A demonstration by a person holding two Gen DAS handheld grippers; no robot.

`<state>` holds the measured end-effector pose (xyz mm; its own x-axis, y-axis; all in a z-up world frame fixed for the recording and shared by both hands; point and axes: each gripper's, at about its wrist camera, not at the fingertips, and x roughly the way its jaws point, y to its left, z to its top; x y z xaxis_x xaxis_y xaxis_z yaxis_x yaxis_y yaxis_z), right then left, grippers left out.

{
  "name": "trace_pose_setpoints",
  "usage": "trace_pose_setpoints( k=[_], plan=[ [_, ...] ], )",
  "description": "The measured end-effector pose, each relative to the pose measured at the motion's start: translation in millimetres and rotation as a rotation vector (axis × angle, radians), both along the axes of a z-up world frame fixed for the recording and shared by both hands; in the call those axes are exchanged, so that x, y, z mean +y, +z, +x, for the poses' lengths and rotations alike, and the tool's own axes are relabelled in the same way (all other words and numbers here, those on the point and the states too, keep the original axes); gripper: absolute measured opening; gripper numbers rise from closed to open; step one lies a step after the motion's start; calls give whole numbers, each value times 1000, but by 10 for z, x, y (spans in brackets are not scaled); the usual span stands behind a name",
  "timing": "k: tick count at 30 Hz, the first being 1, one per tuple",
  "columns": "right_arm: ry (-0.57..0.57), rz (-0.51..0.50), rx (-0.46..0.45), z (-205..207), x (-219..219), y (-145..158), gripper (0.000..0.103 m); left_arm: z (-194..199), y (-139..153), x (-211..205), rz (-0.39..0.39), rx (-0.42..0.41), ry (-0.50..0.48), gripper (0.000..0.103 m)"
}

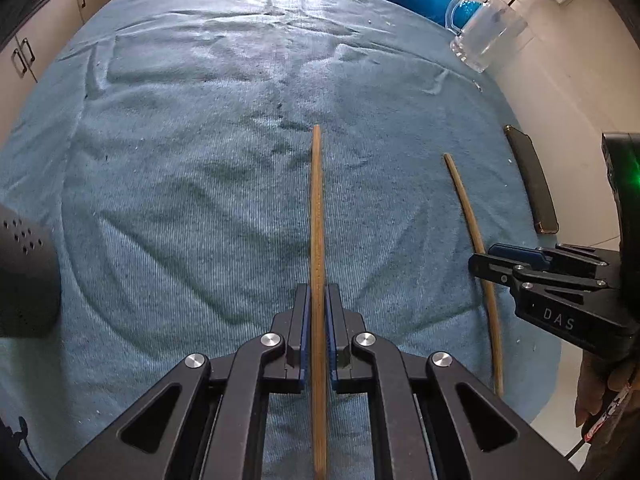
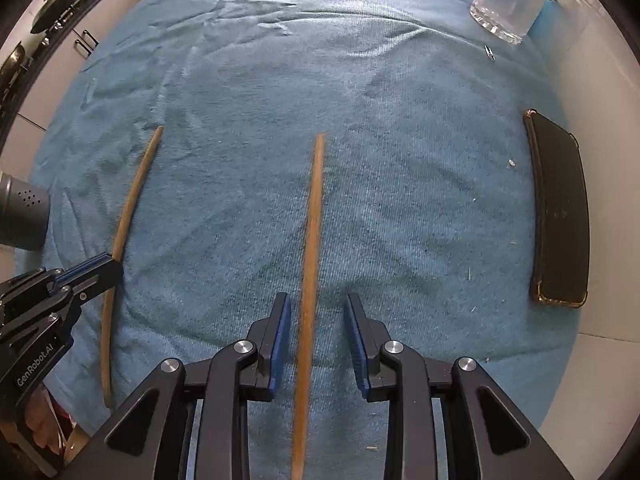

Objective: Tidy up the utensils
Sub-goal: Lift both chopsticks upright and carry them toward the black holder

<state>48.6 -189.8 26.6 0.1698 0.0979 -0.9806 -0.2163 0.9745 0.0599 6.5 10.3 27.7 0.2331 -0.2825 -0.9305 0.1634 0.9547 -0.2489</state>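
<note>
From the left wrist, the left tongs [image 1: 318,300] are closed tight on a wooden chopstick [image 1: 317,208], its tip pointing up the blue towel [image 1: 192,140] that covers the surface. The glass mug [image 1: 486,34] stands far ahead and to the right of it. From the right wrist, the right tongs [image 2: 318,316] stand apart around a second chopstick [image 2: 312,232] without touching it; the black phone [image 2: 560,216] lies well to that chopstick's right.
</note>
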Motion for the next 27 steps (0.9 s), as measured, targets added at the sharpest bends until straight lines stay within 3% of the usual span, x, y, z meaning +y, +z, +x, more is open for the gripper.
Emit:
trace_pose_setpoints(
  k=[3,5,7,11,13,15,17,20,23,27],
  plan=[
    [-4,-7,21,93,46,-3,36,8,5,-34,18,-10,-20,7],
    [5,2,36,188,113,-18,47,6,7,-43,19,-19,-33,7],
    [19,-12,34,228,207,-11,49,-7,5,-43,17,-31,-53,7],
    [36,-38,-8,181,312,14,47,-23,-2,2,-13,-44,-47,7],
    [45,-35,-26,155,343,12,36,-36,-4,14,-23,-47,-42,8],
    [47,-29,-45,81,333,27,29,-53,6,-16,-19,-56,-72,16],
    [55,-26,-57,25,346,29,19,-95,25,-90,-33,-70,-141,40],
    [52,-16,-89,-35,364,41,12,-171,31,-223,-13,-105,-199,60],
    [33,5,-128,-245,371,23,9,-251,18,-333,37,-149,-221,68],
    [29,21,-174,-400,316,34,9,-293,8,-350,50,-183,-218,68]
  ],
)
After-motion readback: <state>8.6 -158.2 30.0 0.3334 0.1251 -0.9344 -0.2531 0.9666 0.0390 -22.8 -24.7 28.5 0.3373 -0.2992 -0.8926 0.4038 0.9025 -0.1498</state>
